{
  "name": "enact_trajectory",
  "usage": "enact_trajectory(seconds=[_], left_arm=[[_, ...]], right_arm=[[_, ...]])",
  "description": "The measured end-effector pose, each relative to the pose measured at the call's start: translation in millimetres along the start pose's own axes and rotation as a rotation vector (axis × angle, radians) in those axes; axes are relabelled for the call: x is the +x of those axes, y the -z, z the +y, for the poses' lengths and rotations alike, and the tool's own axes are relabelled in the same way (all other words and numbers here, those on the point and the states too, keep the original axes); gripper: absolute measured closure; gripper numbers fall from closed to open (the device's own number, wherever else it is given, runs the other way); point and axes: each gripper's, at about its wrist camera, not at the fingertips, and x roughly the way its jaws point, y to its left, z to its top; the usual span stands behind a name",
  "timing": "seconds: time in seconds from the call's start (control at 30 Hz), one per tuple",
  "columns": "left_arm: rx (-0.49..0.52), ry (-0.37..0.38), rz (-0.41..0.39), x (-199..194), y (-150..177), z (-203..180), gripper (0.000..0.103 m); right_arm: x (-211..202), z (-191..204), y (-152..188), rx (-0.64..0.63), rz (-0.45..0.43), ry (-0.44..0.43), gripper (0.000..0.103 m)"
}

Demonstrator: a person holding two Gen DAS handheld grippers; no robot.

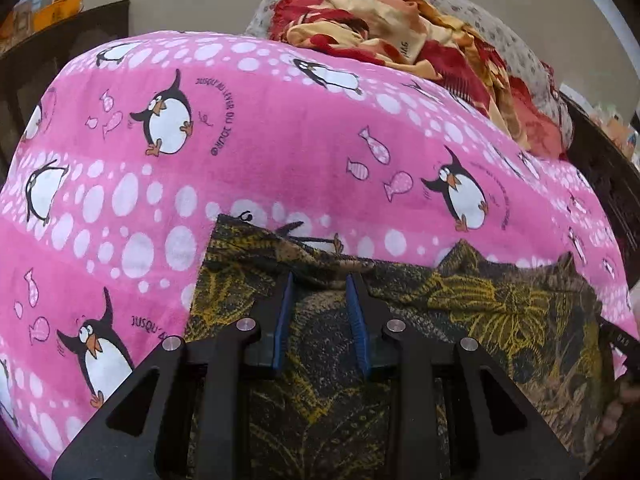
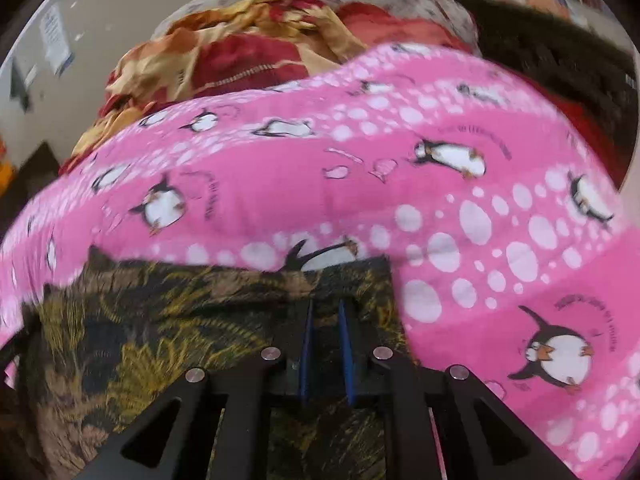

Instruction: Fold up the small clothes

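A dark garment with a yellow and brown leaf print (image 1: 460, 312) lies on a pink penguin-print sheet (image 1: 248, 152). My left gripper (image 1: 320, 280) sits over the garment near its far left edge, jaws partly apart with cloth between the blue pads. In the right wrist view the same garment (image 2: 160, 320) lies to the left and below. My right gripper (image 2: 325, 306) is at its far right corner, jaws narrowly apart, with cloth between them. This view is blurred by motion.
A crumpled red, orange and cream blanket (image 1: 400, 32) lies on a grey spotted pillow (image 1: 500, 28) beyond the pink sheet; it also shows in the right wrist view (image 2: 224, 52). Dark wooden furniture (image 1: 608, 176) stands at the right.
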Motion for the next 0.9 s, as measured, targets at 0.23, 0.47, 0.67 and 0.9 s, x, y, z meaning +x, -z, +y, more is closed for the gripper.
enact_trajectory(seconds=[0.23, 0.47, 0.67, 0.9], left_arm=[[0.027, -0.031, -0.001, 4, -1, -9, 0.075], [0.033, -0.042, -0.002, 2, 1, -10, 0.075], [0.026, -0.04, -0.003, 3, 0, -11, 0.075], [0.011, 0.004, 0.046, -2, -6, -5, 0.075]], right_arm=[[0, 3, 0, -0.021, -0.003, 0.019, 0.092], [0, 1, -1, -0.008, 0.001, 0.004, 0.092], [2, 0, -1, 0.007, 0.001, -0.013, 0.092], [-10, -5, -6, 0.029, 0.042, -0.043, 0.092]])
